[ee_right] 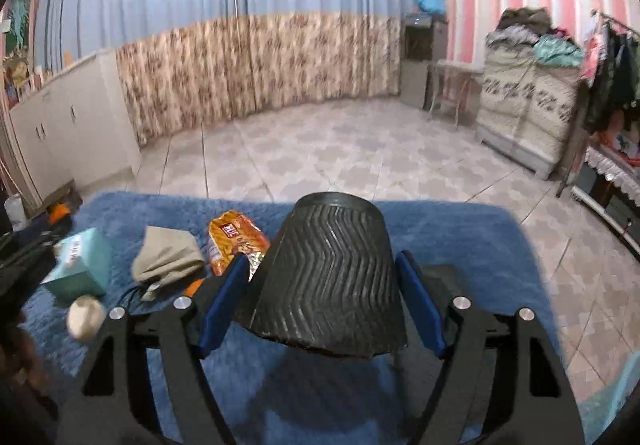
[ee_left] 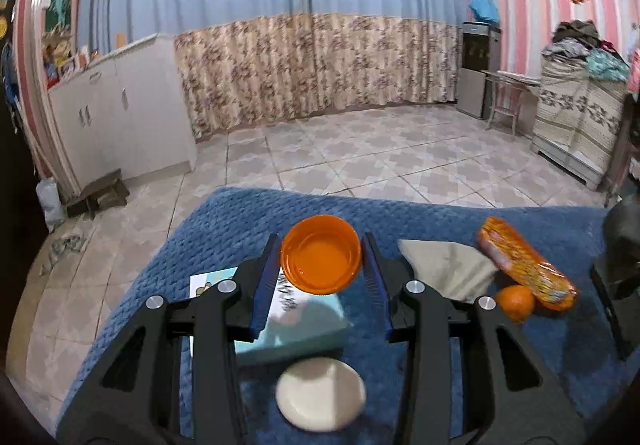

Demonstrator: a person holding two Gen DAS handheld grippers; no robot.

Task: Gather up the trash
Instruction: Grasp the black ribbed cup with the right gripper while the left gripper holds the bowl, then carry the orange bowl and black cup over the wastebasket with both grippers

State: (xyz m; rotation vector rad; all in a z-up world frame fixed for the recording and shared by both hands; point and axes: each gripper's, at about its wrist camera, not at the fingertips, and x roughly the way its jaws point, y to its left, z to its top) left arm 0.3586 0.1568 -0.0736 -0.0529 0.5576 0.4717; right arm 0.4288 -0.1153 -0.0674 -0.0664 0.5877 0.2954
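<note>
My left gripper (ee_left: 320,251) is shut on an orange plastic bowl (ee_left: 320,259), one blue pad on each side of its rim, and holds it above the blue blanket (ee_left: 224,229). In the right wrist view my right gripper (ee_right: 322,273) has a black ribbed bin (ee_right: 326,273) between its fingers. The bin is tipped with its narrow end pointing away. The pads (ee_right: 420,301) lie against its flanks near the wide rim. An orange snack packet (ee_left: 524,261) (ee_right: 236,241), an orange fruit (ee_left: 515,302), a beige cloth (ee_left: 448,269) (ee_right: 166,253) and a round white lid (ee_left: 321,394) lie on the blanket.
A teal tissue box (ee_left: 296,329) (ee_right: 82,265) sits under the left gripper, with a printed card (ee_left: 208,281) beside it. Tiled floor (ee_left: 360,157) lies beyond the blanket's far edge. White cabinets (ee_left: 120,113) stand at the left, a covered chest (ee_left: 576,117) and a chair at the right.
</note>
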